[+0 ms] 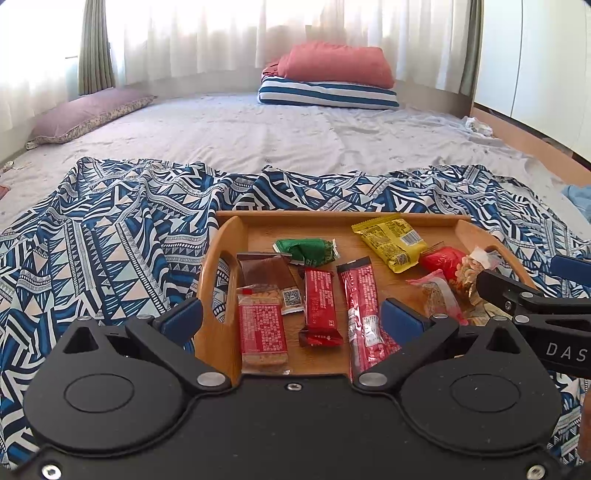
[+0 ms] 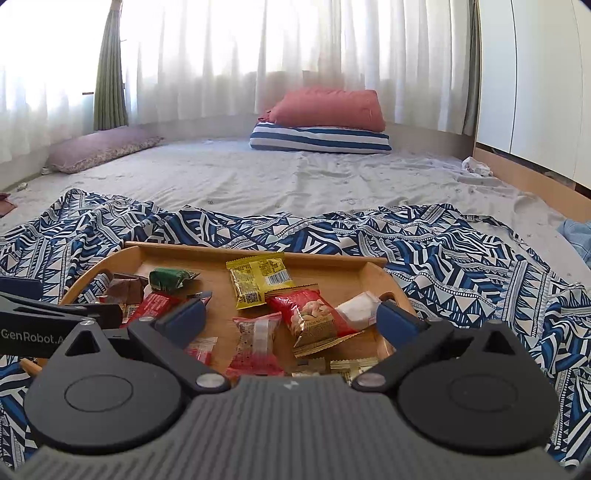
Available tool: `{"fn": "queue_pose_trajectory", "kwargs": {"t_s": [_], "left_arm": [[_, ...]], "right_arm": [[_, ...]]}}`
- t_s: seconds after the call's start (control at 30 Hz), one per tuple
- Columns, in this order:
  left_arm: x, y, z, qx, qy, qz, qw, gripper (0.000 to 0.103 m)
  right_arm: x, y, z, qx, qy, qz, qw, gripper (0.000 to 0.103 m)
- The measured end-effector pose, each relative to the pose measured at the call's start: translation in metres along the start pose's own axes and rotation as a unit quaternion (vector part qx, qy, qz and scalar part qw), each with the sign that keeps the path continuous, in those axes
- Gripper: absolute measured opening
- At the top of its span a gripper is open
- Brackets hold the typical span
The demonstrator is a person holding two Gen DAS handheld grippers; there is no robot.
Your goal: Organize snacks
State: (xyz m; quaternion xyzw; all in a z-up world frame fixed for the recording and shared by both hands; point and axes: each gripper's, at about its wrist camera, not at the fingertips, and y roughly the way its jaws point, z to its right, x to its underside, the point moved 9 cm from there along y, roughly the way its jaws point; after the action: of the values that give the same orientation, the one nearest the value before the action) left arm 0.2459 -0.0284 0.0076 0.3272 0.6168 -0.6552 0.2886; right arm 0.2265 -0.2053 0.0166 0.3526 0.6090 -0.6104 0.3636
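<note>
Wooden tray (image 1: 406,218) on patterned cloth (image 1: 110,229) over bed holds about 10 wrapped snacks. Left gripper (image 1: 291,317) and right gripper (image 2: 291,317) hover above near edge – jaws wide, nothing held. Packets likely light, crinkly, slippery – red bar (image 1: 319,302) best pinched across narrow sides, mid-length.

Bright daylight through the sheer curtains (image 1: 207,33) across the top of both frames, blown out to white glare at upper left. Soft, faint shadows on the bed (image 2: 258,173); foreground sharp, no motion blur. Strong fisheye bending at the edges, with dark vignetted corners.
</note>
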Motion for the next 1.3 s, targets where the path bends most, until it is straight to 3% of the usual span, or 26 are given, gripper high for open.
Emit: {"fn": "queue_pose_trajectory", "kwargs": {"t_s": [0.37, 0.73, 1.3], "left_arm": [[0.009, -0.042, 0.002, 0.026, -0.008, 0.008, 0.9996, 0.103], [0.037, -0.081, -0.003, 0.028, -0.025, 0.022, 0.999, 0.103], [0.101, -0.087, -0.008, 0.015, -0.029, -0.004, 0.9995, 0.103]], "right_arm": [[0.004, -0.03, 0.001, -0.006, 0.012, 0.005, 1.0, 0.103], [0.026, -0.057, -0.002, -0.026, 0.021, -0.01, 0.999, 0.103], [0.078, -0.084, -0.01, -0.014, 0.008, -0.011, 1.0, 0.103]]}}
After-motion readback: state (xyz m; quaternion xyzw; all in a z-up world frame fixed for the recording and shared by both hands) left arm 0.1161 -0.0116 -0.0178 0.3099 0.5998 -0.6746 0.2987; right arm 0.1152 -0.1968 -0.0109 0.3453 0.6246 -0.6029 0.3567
